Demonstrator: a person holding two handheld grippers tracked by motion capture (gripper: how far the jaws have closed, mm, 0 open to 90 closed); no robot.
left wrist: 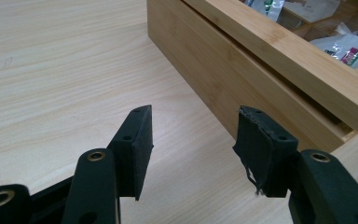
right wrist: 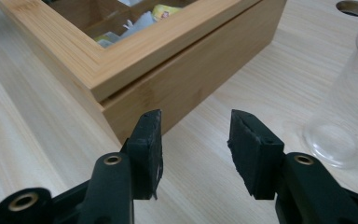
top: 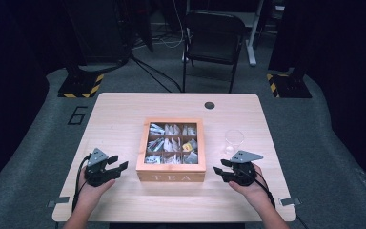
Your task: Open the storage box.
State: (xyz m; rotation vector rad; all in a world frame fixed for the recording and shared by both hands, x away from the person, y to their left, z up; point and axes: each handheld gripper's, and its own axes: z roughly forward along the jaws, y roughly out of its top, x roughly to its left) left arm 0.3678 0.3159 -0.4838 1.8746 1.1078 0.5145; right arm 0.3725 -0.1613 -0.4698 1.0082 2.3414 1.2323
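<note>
2 grippers open and empty, left gripper (top: 120,165), right gripper (top: 218,169), tea box (top: 171,176) between

Both grippers, the left gripper (top: 119,166) and the right gripper (top: 220,170), were matte black with brass-ringed screw holes, each topped by a grey three-cornered plate. Black cables trailed toward the lower frame. Forearms were bare, sleeveless.
</note>
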